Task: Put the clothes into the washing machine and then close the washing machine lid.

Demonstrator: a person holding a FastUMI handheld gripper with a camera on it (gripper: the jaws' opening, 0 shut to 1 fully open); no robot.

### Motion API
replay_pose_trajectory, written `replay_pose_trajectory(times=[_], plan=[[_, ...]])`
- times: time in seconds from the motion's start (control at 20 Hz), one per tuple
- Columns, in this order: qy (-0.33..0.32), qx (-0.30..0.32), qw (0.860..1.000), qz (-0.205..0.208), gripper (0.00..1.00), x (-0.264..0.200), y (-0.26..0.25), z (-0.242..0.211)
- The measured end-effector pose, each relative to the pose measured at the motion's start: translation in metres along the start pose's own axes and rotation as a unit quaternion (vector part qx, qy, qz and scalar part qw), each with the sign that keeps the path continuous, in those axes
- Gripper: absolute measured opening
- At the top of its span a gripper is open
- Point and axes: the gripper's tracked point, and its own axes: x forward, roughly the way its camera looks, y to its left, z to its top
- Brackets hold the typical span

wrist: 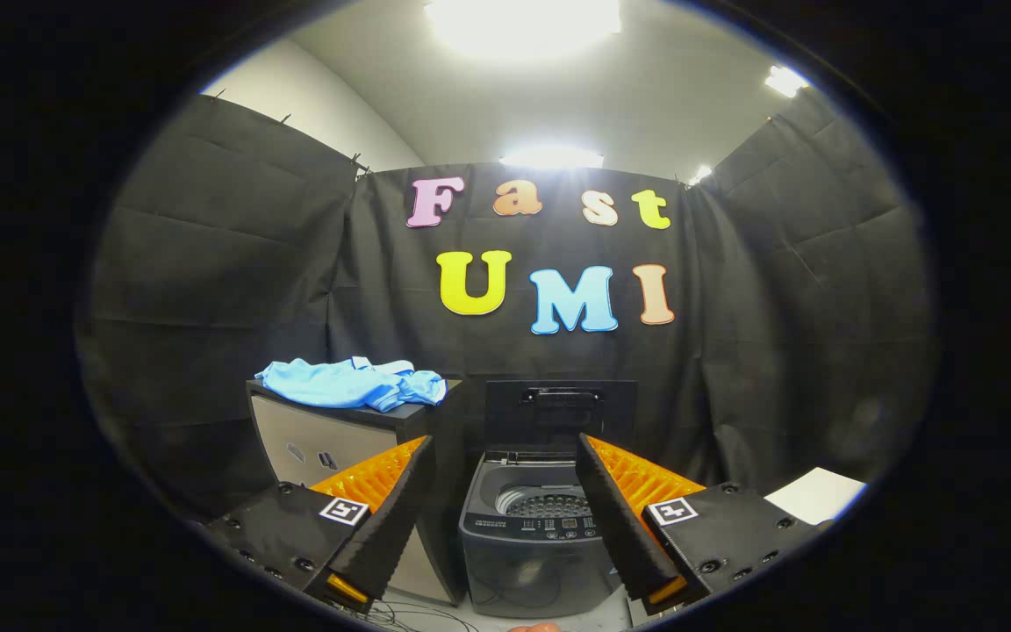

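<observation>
Blue clothes (352, 384) were seen heaped on a dark cabinet (339, 439) to the far left, well apart from the gripper (503, 518), whose fingers were spread wide with nothing held. Between the fingers and beyond them stood the washing machine (530, 535), its lid (560, 408) raised upright at the back, presumably left so for loading. No garment was visible in its drum (549, 505).

Recording booth – black cloth walls (225, 263); ceiling lights (523, 22)
</observation>
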Motion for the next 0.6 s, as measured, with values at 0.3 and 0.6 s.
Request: replay_pose_trajectory(times=[0.3,0.6], plan=[[-0.005,-0.003,1.0,-0.002,0.99,0.001,-0.004,0.004],[-0.003,-0.005,1.0,-0.016,0.99,0.004,-0.018,0.006]])
